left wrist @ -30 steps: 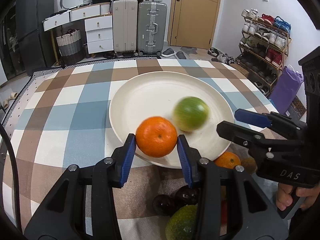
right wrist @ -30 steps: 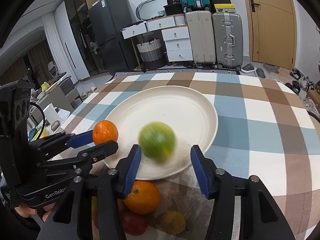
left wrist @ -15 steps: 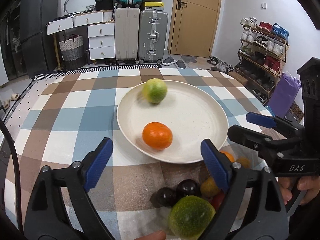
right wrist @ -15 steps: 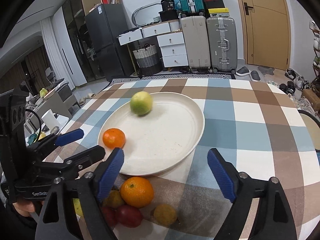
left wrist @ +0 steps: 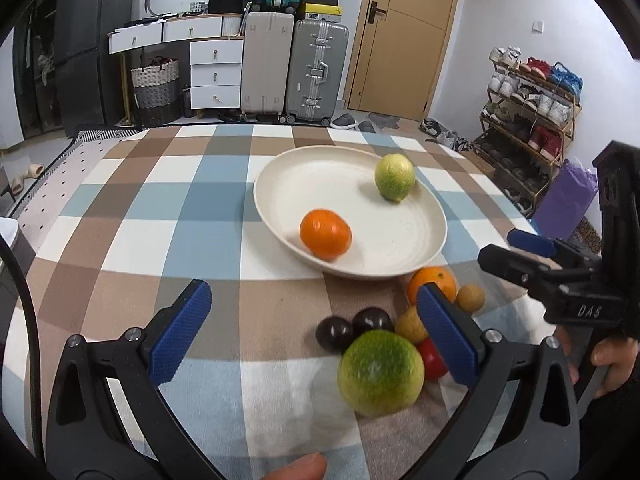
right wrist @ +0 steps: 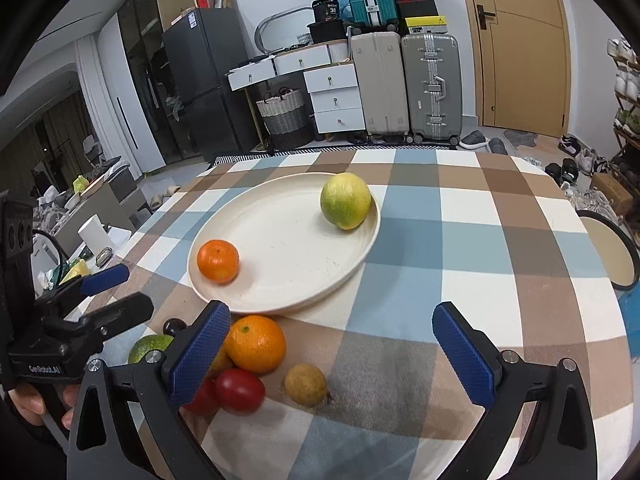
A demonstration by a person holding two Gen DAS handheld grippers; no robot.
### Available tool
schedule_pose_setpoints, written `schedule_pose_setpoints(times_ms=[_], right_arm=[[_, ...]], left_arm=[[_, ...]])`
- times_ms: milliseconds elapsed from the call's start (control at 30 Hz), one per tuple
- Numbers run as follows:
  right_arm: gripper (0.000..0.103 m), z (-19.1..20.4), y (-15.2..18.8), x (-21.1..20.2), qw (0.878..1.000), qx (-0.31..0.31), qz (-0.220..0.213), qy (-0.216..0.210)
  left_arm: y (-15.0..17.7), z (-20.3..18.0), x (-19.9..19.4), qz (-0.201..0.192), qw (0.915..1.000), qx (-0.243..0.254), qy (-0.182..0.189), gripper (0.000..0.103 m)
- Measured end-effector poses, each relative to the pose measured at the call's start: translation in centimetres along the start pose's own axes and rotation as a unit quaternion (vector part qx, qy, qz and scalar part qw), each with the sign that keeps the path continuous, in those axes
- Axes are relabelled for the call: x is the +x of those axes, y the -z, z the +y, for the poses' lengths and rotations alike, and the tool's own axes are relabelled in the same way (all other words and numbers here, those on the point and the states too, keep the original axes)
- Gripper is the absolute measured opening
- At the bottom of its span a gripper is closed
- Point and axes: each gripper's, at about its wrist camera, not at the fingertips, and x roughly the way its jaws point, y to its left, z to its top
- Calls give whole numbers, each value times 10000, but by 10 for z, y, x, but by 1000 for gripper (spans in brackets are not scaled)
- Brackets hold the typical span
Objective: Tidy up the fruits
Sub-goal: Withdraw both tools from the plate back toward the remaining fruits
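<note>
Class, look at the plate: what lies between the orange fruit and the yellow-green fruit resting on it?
Nothing: only bare plate separates the orange fruit from the yellow-green fruit. Both wrist views show this.

plate middle bare, loose fruit crowding near rim

One plate, two oranges, two green citrus, two dark plums.

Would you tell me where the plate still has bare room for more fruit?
The plate is bare across its middle, between the orange at the near-left rim and the green lemon at the far rim. The table in front of it is crowded with loose fruit.
</note>
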Motion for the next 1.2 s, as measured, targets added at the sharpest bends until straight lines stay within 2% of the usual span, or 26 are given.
schedule_pose_setpoints(times_ms=[167,333,767,933,1200], right_arm=[[103,-3,11,-4,9996,-68,249,105],[103,-3,14,-8,9993,-201,286,117],[103,-5,18,-3,9971,-419,612,164],[103,-7,20,0,9967,-342,740,34],[103,-2,25,9,9940,-532,929,235]], left_arm=[[11,-7,-8,50,9999,137,-13,102],[15,-11,-12,49,9998,179,18,102],[19,-16,-3,506,9978,324,286,102],[22,-23,0,634,9961,460,397,102],[25,-27,5,747,9947,554,449,102]])
